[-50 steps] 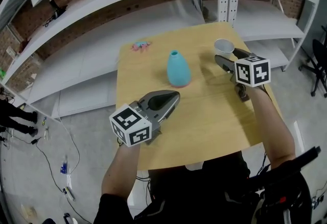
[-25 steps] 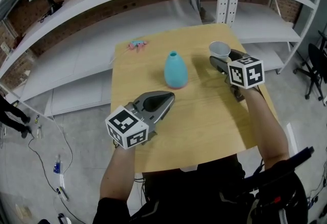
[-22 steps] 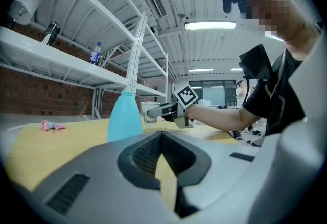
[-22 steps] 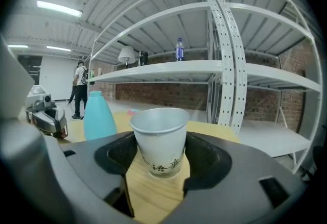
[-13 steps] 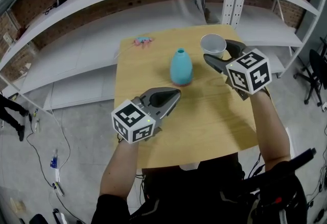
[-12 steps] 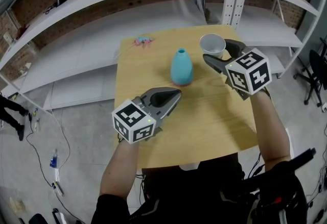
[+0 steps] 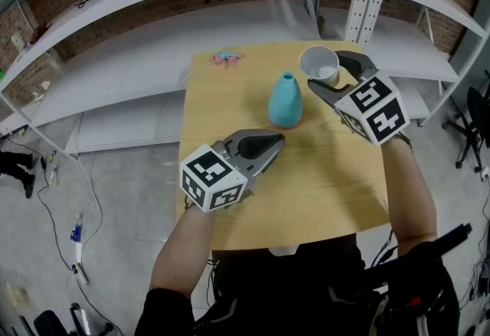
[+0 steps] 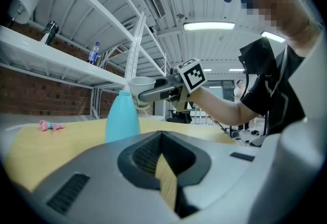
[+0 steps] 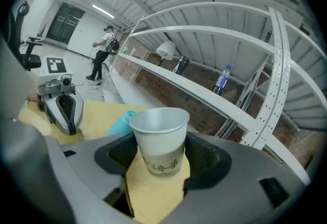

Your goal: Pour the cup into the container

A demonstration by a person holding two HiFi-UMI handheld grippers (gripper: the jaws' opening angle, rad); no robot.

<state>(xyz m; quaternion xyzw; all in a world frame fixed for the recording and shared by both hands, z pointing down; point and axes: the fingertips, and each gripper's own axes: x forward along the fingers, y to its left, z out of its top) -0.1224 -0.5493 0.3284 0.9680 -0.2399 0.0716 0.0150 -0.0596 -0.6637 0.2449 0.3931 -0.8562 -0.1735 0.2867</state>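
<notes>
White metal shelving [image 7: 153,59] runs behind the turquoise bottle-shaped container [image 7: 285,101] and carries a few dark items which are too small to name. The container stands upright on a light wooden bench [image 7: 329,181], near the far middle of it. A person stands at the near edge of this bench, on the opposite side of the container from the shelving, with a tool in each hand.

The left tool [image 7: 274,145] is low over the bench, near the container on its near left side. It points toward the container, its jaws are together and nothing is between them.

The right tool [image 7: 328,73] is just right of the container, in the air. Its jaws are clamped on a white paper cup [image 7: 319,63]. The cup is about upright, off the bench, close beside the narrow mouth of the container and at about the same height.

A small pink and blue thing [image 7: 227,58] lies on the bench, far left of the container.
</notes>
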